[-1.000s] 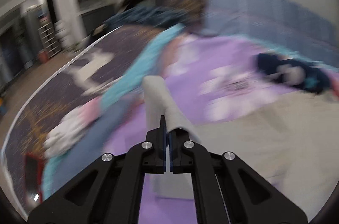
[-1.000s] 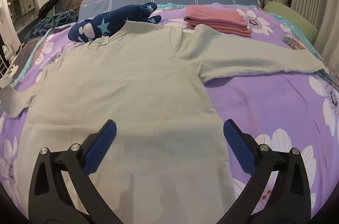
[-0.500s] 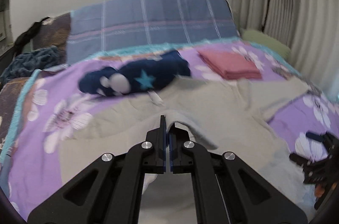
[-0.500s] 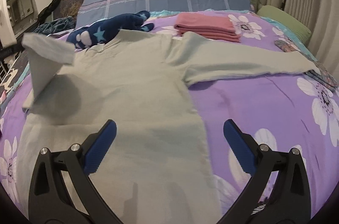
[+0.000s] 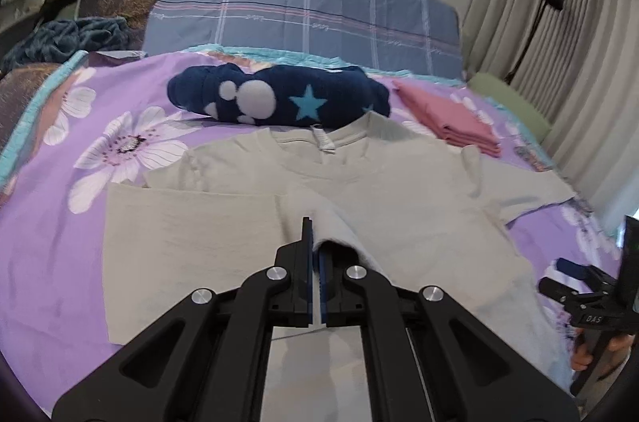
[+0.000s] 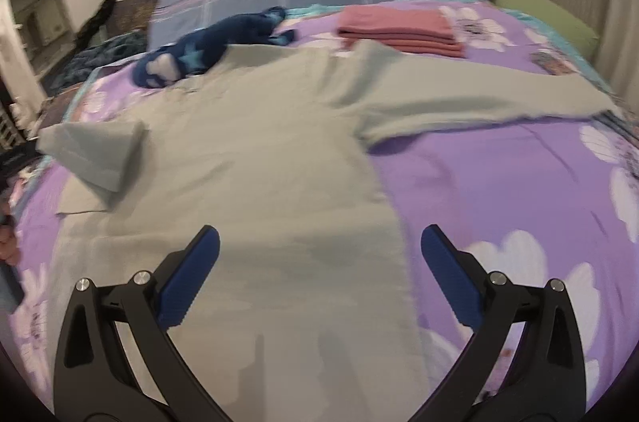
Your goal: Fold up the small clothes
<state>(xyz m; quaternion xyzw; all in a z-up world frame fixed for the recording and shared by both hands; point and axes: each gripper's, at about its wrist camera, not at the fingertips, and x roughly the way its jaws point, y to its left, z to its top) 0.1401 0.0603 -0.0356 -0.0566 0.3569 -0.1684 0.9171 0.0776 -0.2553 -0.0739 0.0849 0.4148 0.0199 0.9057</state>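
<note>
A pale grey long-sleeved shirt (image 5: 399,206) lies spread on the purple flowered bedsheet (image 5: 52,222), collar toward the headboard. My left gripper (image 5: 317,242) is shut on the cuff of the shirt's left sleeve (image 5: 191,222), which is folded across the body. In the right wrist view the same shirt (image 6: 259,158) fills the middle, with the lifted sleeve (image 6: 96,150) at left and the other sleeve (image 6: 479,94) stretched out to the right. My right gripper (image 6: 319,254) is open and empty above the shirt's lower part.
A dark blue garment with stars (image 5: 279,98) lies by the collar. A folded pink stack (image 5: 451,118) sits at the back right. A plaid pillow (image 5: 303,14) stands at the headboard, a green cushion (image 6: 547,10) and curtains (image 5: 559,2) at right.
My left gripper carried the sleeve cuff from the left side of the bed inward over the shirt's body. My right gripper stayed open and shifted slightly.
</note>
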